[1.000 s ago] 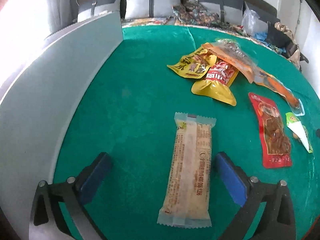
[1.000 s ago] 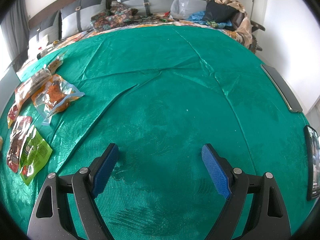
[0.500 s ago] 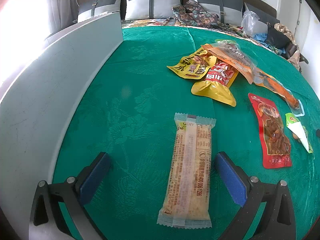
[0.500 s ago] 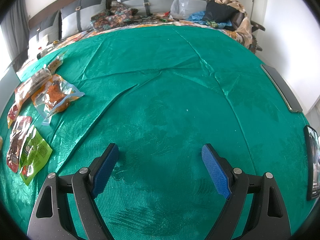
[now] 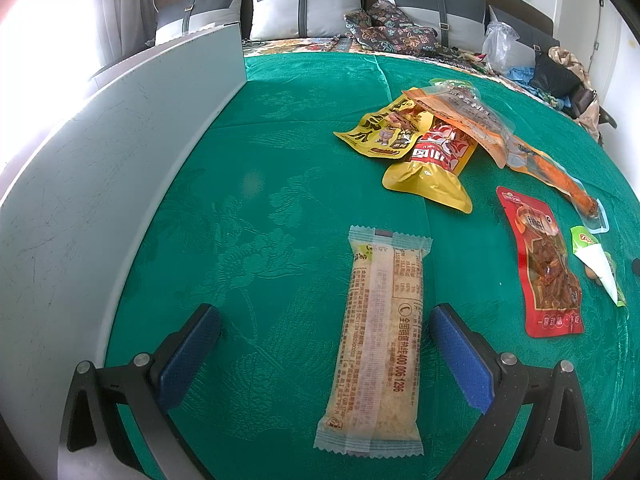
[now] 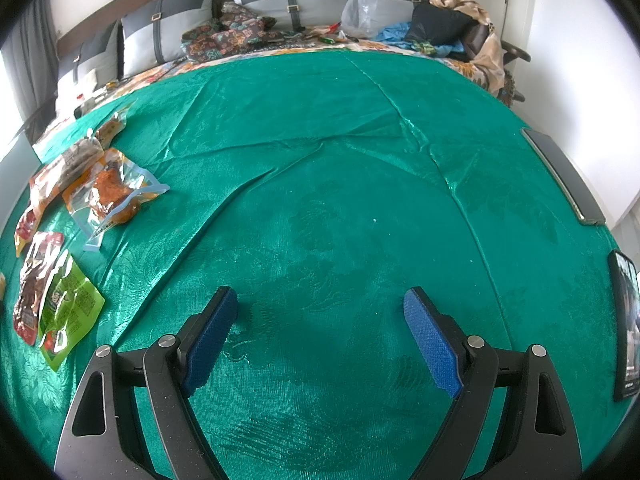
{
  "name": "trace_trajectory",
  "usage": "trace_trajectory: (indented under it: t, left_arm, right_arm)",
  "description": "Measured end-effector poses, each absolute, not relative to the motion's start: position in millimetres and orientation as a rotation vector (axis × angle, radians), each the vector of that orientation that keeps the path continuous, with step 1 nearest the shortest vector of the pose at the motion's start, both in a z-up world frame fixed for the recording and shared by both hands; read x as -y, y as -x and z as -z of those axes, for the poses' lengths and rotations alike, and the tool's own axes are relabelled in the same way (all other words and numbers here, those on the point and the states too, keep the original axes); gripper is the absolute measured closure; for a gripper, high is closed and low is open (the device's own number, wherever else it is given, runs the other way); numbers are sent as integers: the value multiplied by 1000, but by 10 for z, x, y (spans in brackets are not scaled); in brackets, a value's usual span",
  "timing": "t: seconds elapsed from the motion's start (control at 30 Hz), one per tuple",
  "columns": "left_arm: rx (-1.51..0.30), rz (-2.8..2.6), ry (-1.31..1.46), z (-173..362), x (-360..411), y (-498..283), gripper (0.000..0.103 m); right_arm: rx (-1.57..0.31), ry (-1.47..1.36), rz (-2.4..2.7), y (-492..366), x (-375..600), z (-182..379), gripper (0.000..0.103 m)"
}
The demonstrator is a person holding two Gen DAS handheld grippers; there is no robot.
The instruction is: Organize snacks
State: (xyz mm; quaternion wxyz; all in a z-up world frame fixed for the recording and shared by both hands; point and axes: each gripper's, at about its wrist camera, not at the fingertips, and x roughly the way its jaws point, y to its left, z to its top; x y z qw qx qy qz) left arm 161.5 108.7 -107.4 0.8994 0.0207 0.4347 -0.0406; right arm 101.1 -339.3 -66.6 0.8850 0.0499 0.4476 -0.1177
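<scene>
On the green tablecloth (image 5: 280, 160), our left gripper (image 5: 320, 344) sits spread wide with the long beige snack bar packet (image 5: 378, 344) lying between its fingers, nearer the right one. The long axis runs straight away from us, so we'd close across its width. Our right gripper (image 6: 316, 332) is spread too, nothing in it, over bare cloth, well away.

A home living room: behind the green-clothed table (image 6: 360, 152) stands a sofa with grey cushions (image 5: 306, 10), strewn with clothes (image 6: 452, 28).
</scene>
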Motion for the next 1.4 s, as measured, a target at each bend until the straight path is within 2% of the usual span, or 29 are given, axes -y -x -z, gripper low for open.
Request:
trace_trajectory:
  t: [1.17, 1.4]
  left_arm:
    - [-900, 87, -40, 1098, -1099, -1614, 0]
    - [-900, 87, -40, 1100, -1100, -1621, 0]
  right_arm:
    - [-931, -103, 237, -1017, 3395, 665, 15]
    - [-998, -161, -285, -1097, 2829, 321, 16]
